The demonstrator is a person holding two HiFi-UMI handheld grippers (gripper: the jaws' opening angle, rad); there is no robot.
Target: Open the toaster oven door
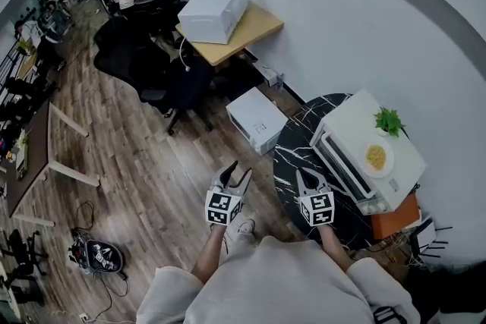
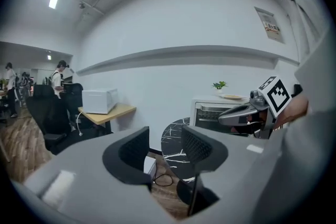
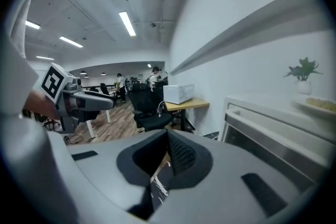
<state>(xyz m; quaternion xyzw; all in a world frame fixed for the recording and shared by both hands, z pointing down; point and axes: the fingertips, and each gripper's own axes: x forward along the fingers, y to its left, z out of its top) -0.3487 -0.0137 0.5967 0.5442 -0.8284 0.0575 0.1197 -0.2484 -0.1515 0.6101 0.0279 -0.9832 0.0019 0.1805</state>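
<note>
1. Toaster oven (image 1: 345, 129): stands on the round black marble table (image 1: 292, 155), against the white wall. Its door (image 1: 340, 162) is closed and faces the person. A plate (image 1: 376, 157) of yellow food and a small green plant (image 1: 389, 120) rest on its top.
2. Right gripper (image 1: 309, 175): over the table's near edge, just in front of the door and slightly to its left, not touching it. Jaws are together at the tips with nothing between them. It points forward, a little below level.
3. Left gripper (image 1: 238, 169): over the wooden floor (image 1: 152, 186), left of the table and well apart from the oven. Jaws stand apart and empty. It points forward, slightly downward.
4. Arms: both forearms reach forward from the torso, side by side, with the marker cubes facing up.
</note>
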